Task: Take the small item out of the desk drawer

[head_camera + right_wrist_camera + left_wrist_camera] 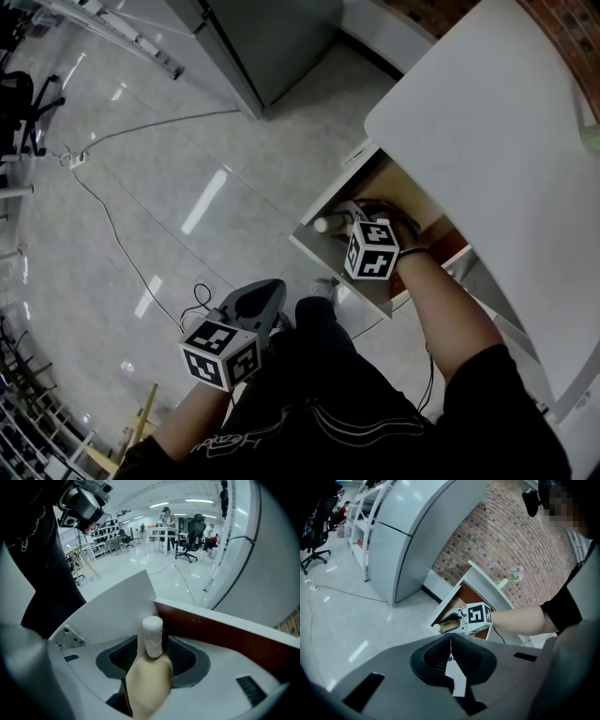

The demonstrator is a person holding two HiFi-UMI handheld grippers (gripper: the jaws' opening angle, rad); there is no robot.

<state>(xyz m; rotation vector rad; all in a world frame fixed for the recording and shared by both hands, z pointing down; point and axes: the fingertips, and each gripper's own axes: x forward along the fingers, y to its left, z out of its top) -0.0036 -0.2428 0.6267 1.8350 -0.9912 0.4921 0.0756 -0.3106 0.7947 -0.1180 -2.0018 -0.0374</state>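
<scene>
- Small item (322,224), head view: one piece, at the front edge of the single open desk drawer (336,190), beneath the white desk top (487,141). Only its white end shows, pointing out toward the drawer front. The right gripper (339,223) reaches into the drawer and meets the item there. The left gripper (272,292) hangs low beside the person's leg, well apart from the drawer.
- Left gripper view: the two jaws stand pressed together with nothing between them. Beyond them, the right gripper's marker cube sits at the drawer, with the item's white end just past it.
- Right gripper view: the two jaws are clamped on the item's tan body. Its long axis runs along the jaws, and the white cylindrical cap projects past the jaw tips, pointing away from the camera. The drawer's brown inner wall lies just beside it.
- Count: one small item, one open drawer, two grippers.
</scene>
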